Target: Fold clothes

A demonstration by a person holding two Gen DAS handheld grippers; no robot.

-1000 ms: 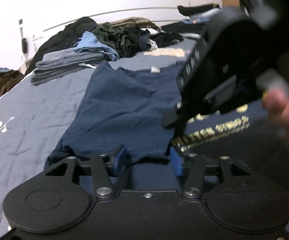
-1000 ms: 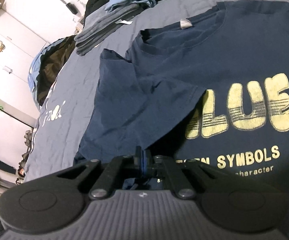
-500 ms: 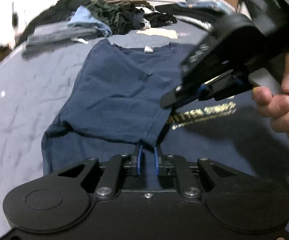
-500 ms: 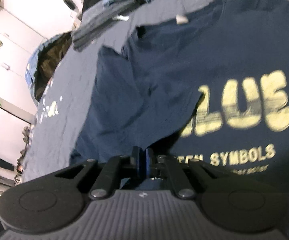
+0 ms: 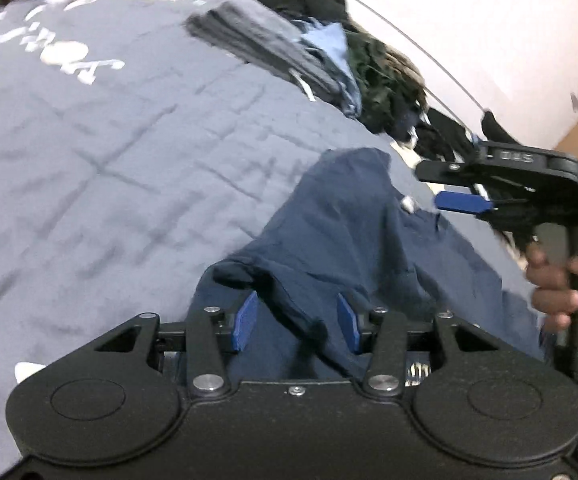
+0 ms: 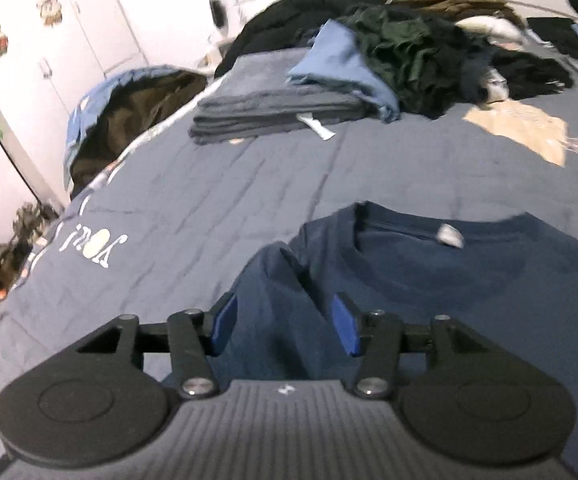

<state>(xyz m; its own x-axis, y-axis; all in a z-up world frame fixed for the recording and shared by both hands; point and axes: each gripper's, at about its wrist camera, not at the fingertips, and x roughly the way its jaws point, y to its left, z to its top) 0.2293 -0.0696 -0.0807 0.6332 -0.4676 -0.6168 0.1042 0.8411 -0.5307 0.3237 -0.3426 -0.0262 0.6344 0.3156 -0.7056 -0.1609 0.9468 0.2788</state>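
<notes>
Now both tongs, left (image 5: 295,322) and right (image 6: 285,330), just opening, released above navy t-shirt (image 6: 469,280) on bed (image 6: 229,200).

Soft navy cotton on the T-shirt (image 6: 469,280), matt and lightly creased, with a small woven label at the collar. Under it the bed (image 6: 217,208) wears a quilted grey-blue cover, stitched in lines, dull and slightly puckered. The right gripper (image 6: 285,326) shows matt black plastic arms, 2 shiny metal pivot screws and a ribbed grey housing; its pads are smooth blue. Beyond, the folded stack (image 6: 273,116) looks like thick, flat-finished knit
</notes>
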